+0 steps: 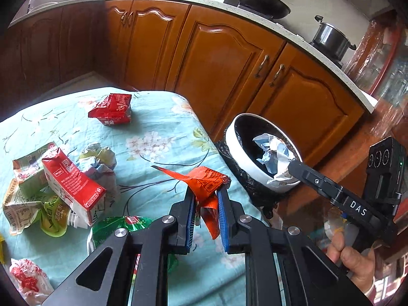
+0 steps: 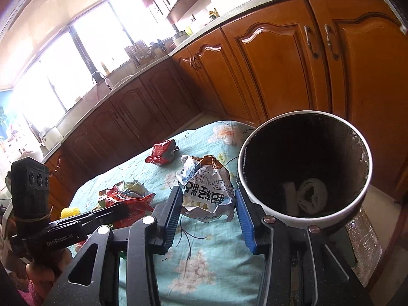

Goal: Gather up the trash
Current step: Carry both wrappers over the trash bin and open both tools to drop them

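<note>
My left gripper is shut on an orange-red wrapper and holds it above the table's right edge, left of the white trash bin. My right gripper holds a crumpled white and blue wrapper between its pads, beside the bin's rim. In the left wrist view the right gripper reaches over the bin with that crumpled wrapper. The bin is lined in black and has white trash at its bottom.
The table has a teal floral cloth. On it lie a red packet, a red carton, crumpled paper and green wrappers. Wooden kitchen cabinets stand close behind the table and bin.
</note>
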